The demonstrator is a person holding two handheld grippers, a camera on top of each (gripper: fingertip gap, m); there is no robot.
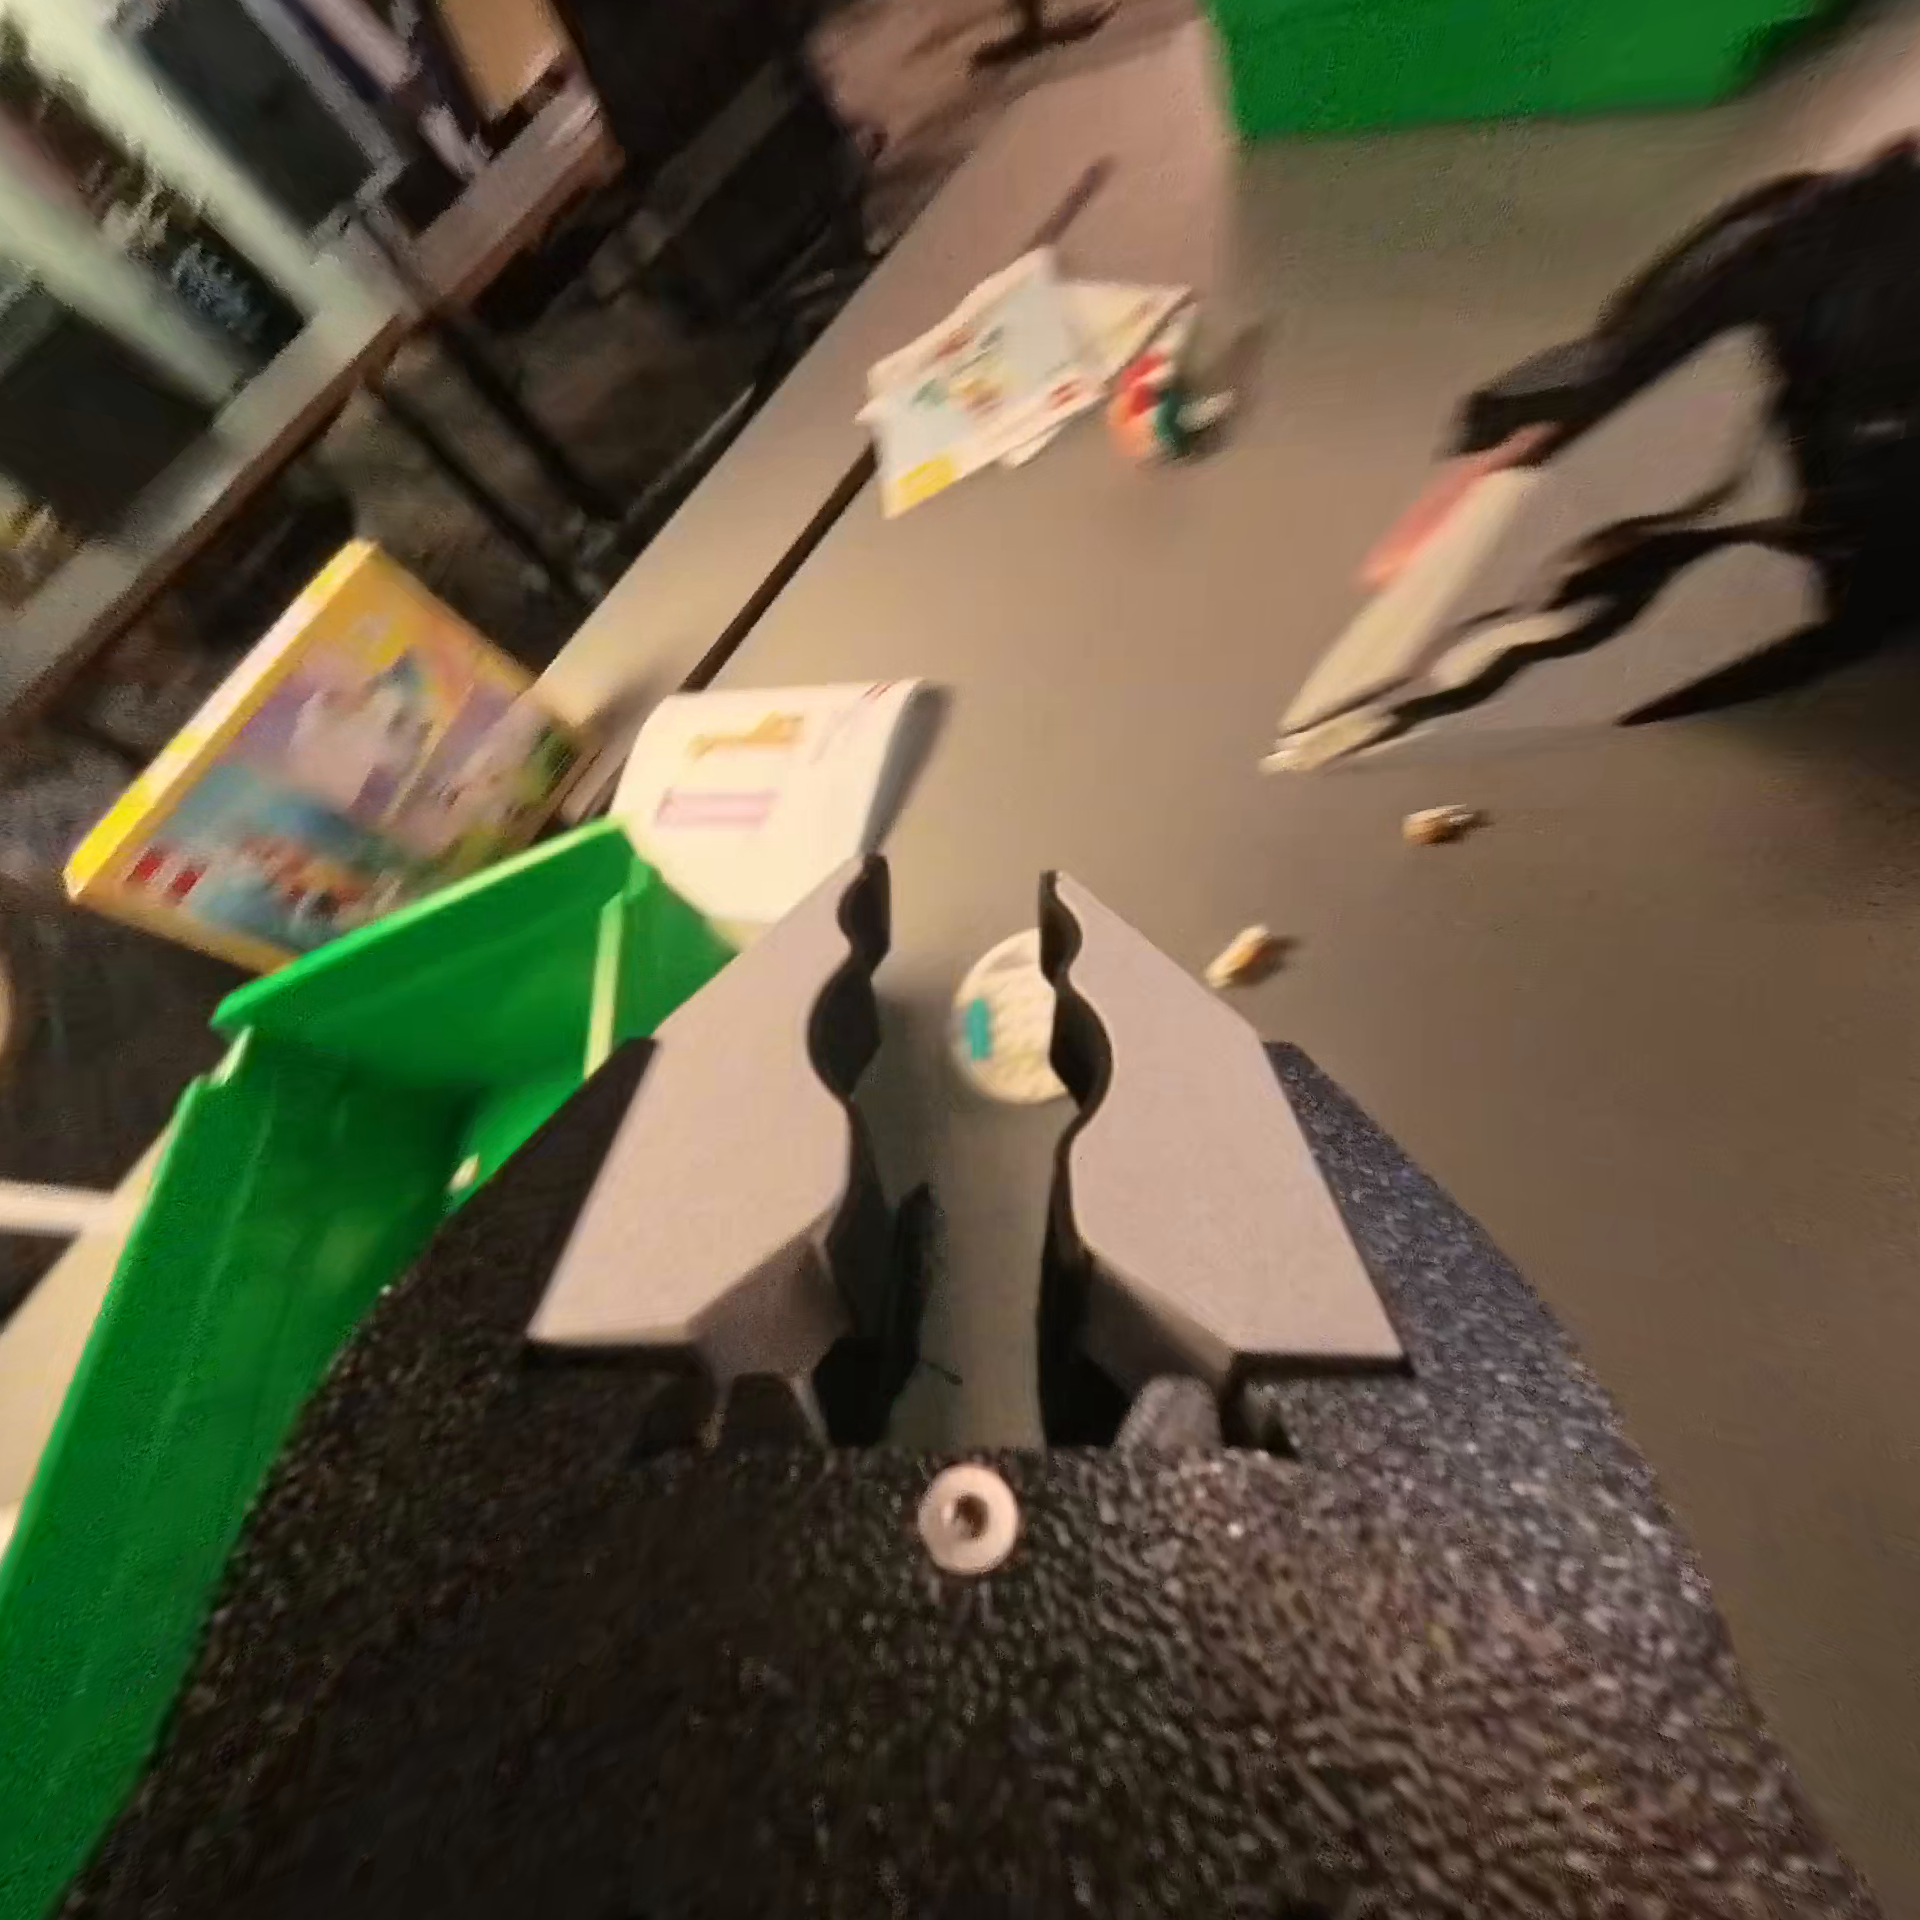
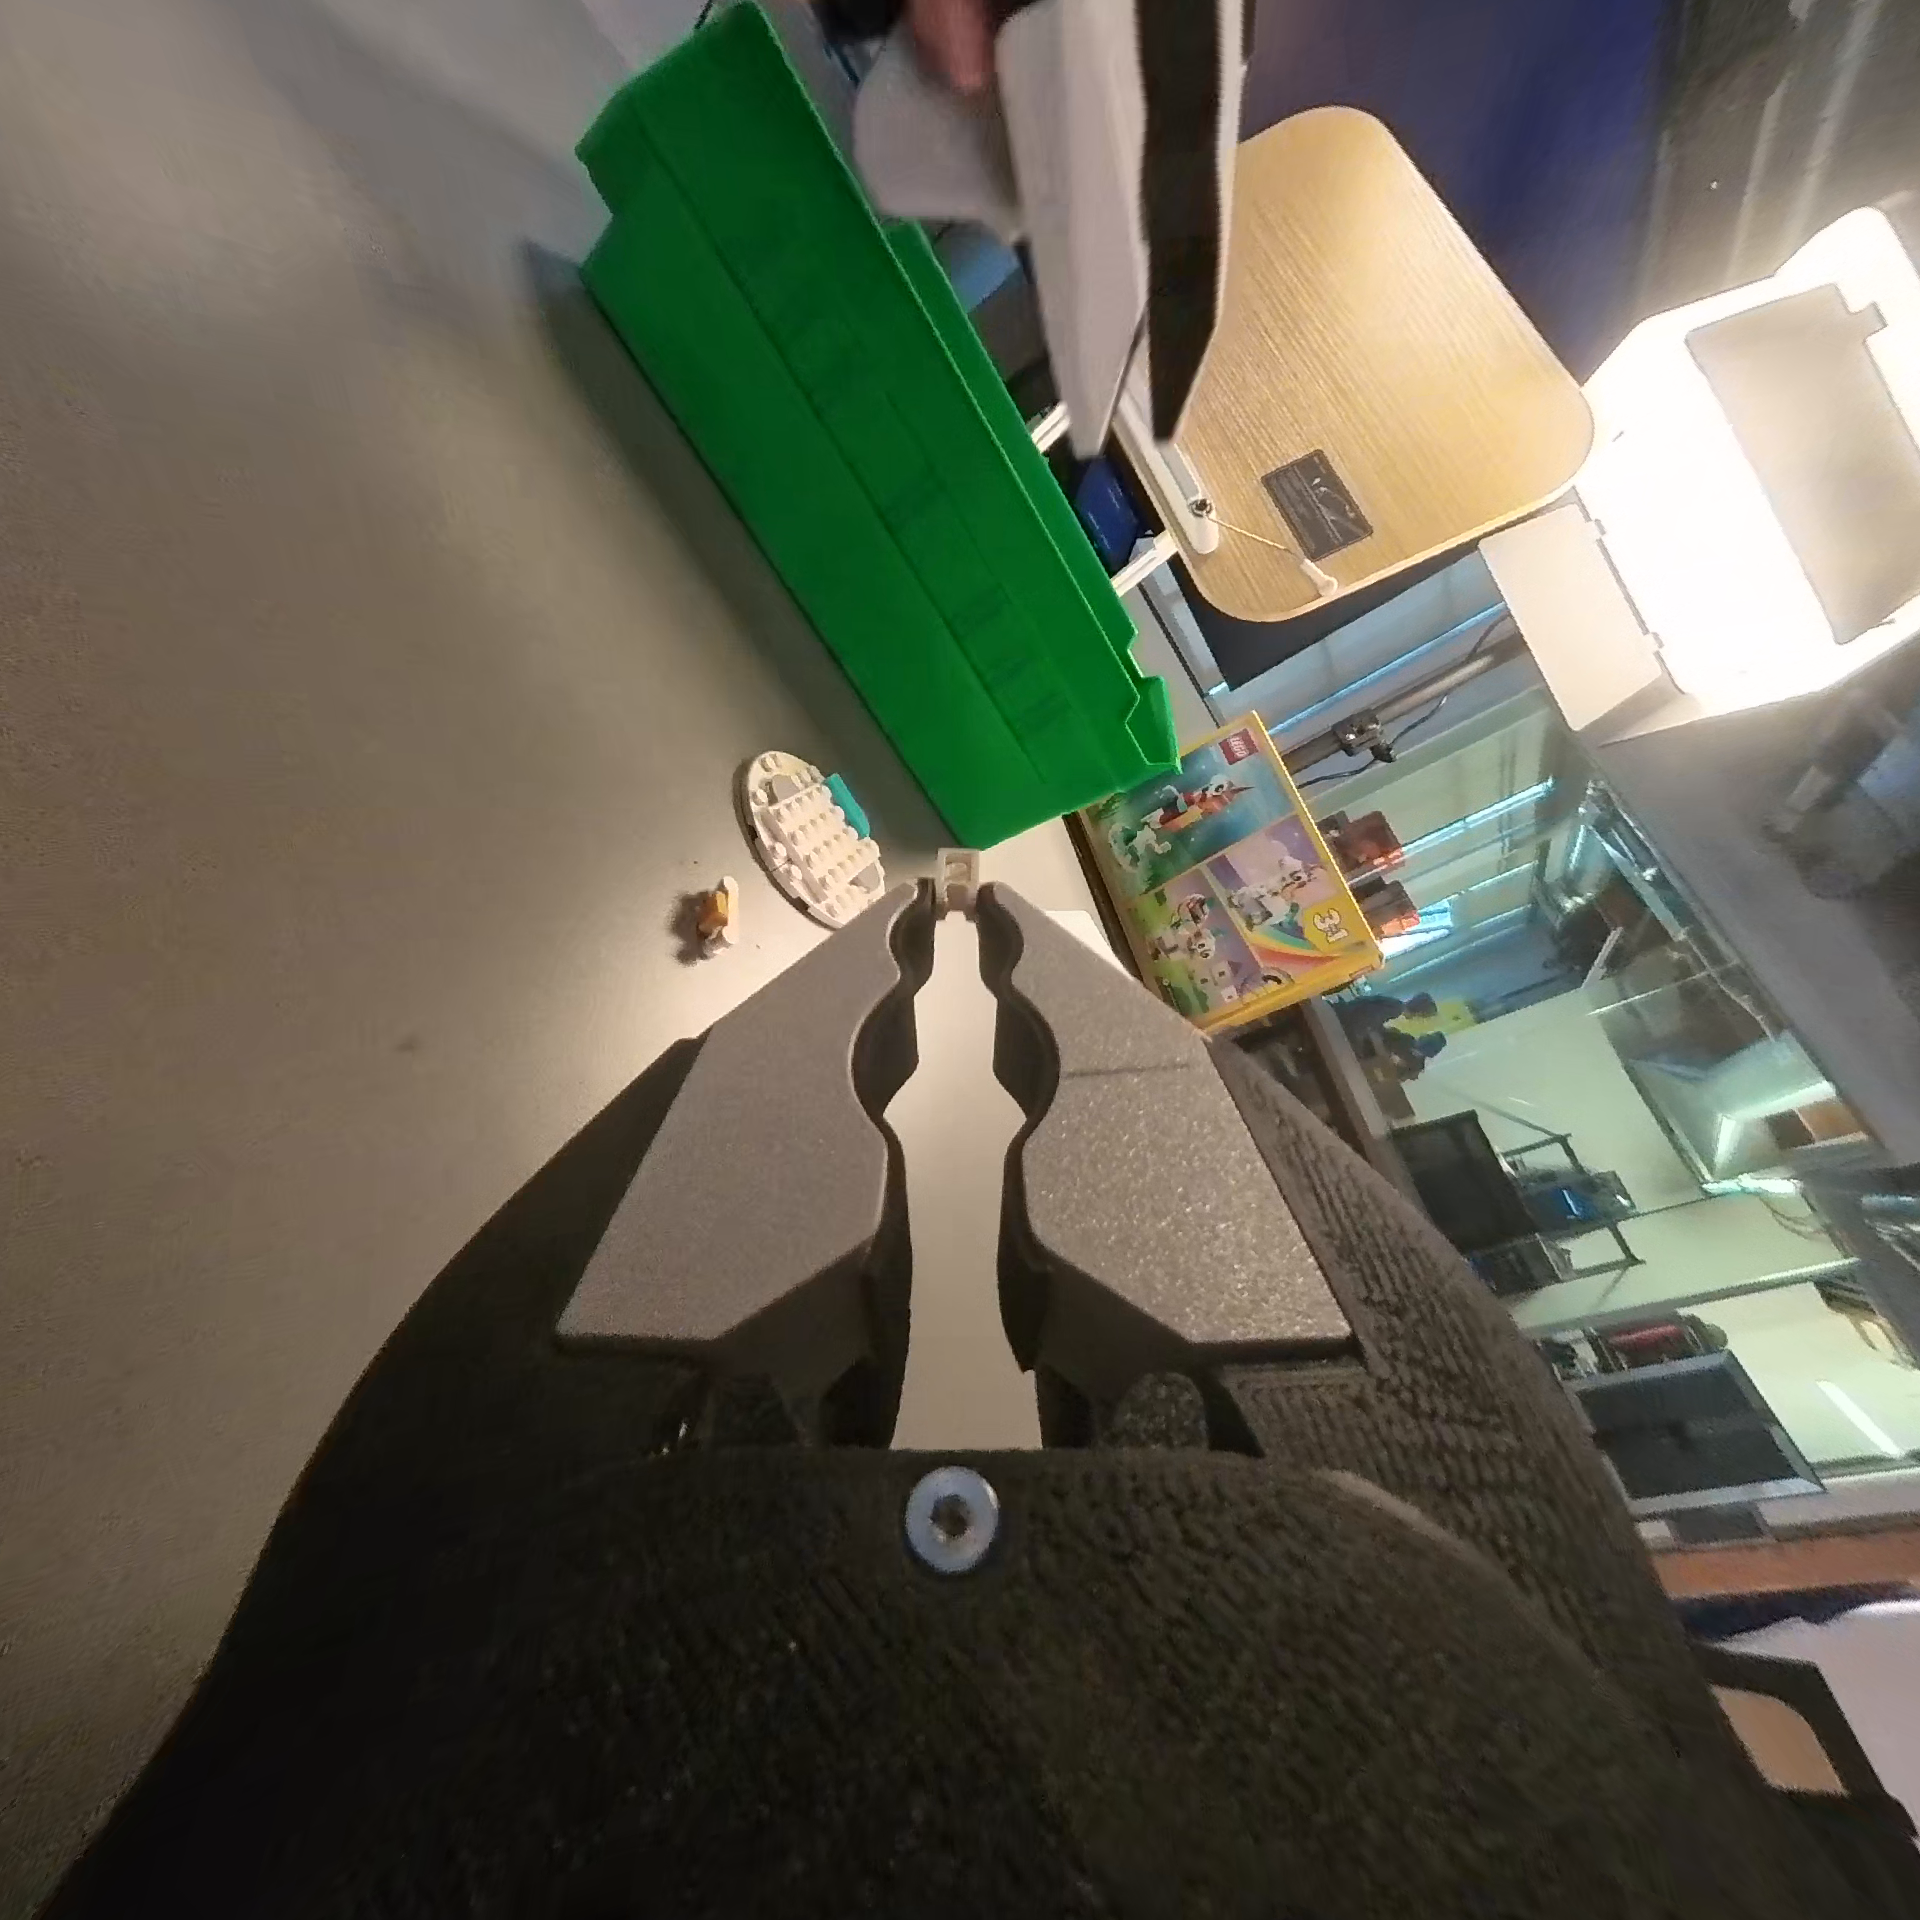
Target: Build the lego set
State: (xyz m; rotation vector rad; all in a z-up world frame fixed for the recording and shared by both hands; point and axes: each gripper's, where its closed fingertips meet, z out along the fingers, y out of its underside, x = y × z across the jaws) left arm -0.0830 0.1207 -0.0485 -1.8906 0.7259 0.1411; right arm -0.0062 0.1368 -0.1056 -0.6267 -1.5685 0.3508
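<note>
My left gripper (image 1: 964, 878) is open with nothing between its fingers. It hovers over the grey table (image 1: 1558, 1143), just above a round white studded plate (image 1: 1003, 1023) that lies flat and is partly hidden by the right finger. My right gripper (image 2: 953, 894) is shut on a small white brick (image 2: 956, 871), pinched at the very fingertips. The same round plate (image 2: 810, 836), with a teal piece (image 2: 847, 812) at its edge, lies just left of those tips. In the left wrist view the right gripper (image 1: 1455, 623) shows blurred at the far right.
A green bin (image 1: 364, 1039) stands at the table edge, also in the right wrist view (image 2: 862, 447). A yellow toy box (image 2: 1236, 883) sits past the edge. A white booklet (image 1: 769, 790), leaflets (image 1: 1018, 374) and small tan pieces (image 1: 1247, 954) (image 2: 712, 914) lie on the table. Across from one pair of fingers to the other is roughly 11 cm. The round white studded plate (image 1: 1003, 1023) is about 12 cm from both grippers' fingertips. The right camera catches it too, in the right wrist view (image 2: 835, 810).
</note>
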